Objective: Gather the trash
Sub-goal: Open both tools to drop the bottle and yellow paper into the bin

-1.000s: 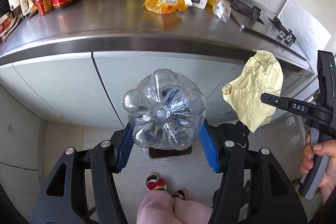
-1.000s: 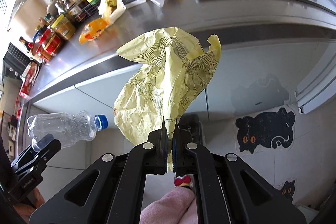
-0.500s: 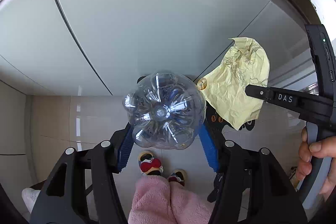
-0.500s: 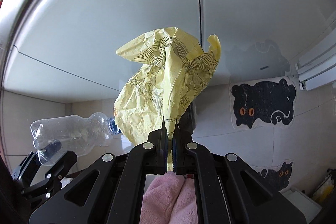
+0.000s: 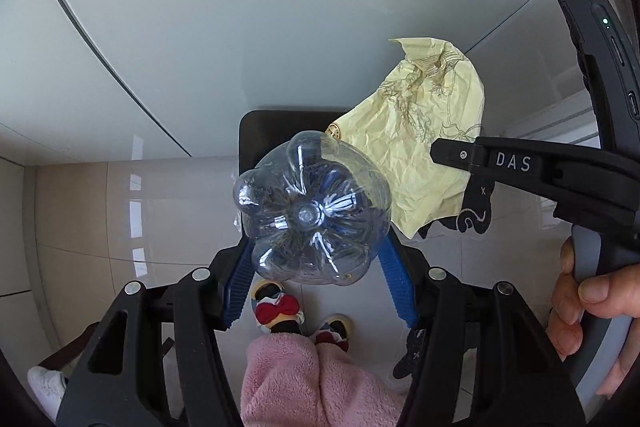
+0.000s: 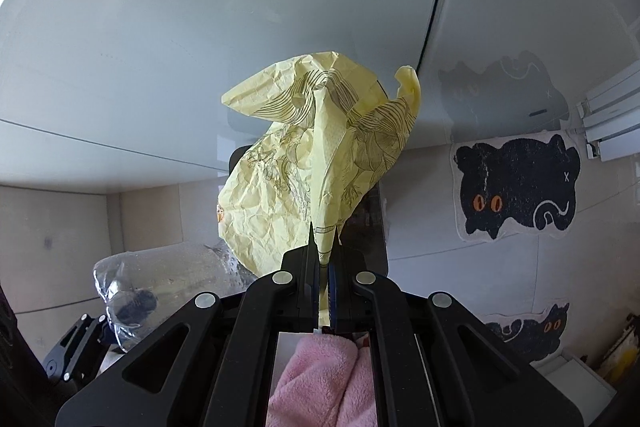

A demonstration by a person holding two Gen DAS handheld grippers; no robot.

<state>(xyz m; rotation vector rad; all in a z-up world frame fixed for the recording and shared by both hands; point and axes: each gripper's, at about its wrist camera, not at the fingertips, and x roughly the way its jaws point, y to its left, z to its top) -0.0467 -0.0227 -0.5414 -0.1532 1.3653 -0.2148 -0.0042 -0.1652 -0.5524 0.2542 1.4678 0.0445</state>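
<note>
A clear plastic bottle [image 5: 312,215] points its base at the left wrist camera. My left gripper [image 5: 316,255] is shut on it, a blue pad on each side. My right gripper [image 6: 324,255] is shut on a corner of a crumpled yellow paper wrapper [image 6: 304,155], which stands up above the jaws. The left wrist view shows the wrapper [image 5: 420,131] just right of the bottle, with the right gripper [image 5: 452,153] on it. A black bin [image 5: 272,131] sits on the floor under both; most of it is hidden. The bottle [image 6: 168,275] also shows at lower left in the right wrist view.
Grey cabinet doors [image 5: 240,27] fill the upper part of both views. A black cat-shaped mat [image 6: 516,187] lies on the tiled floor to the right, a second one [image 6: 528,331] nearer. The person's pink trouser legs [image 5: 312,379], slippers [image 5: 280,307] and a hand [image 5: 588,307] are close below.
Both grippers have come down from counter height and tipped toward the floor, each keeping its load. The counter has left view and the black bin has appeared beneath them.
</note>
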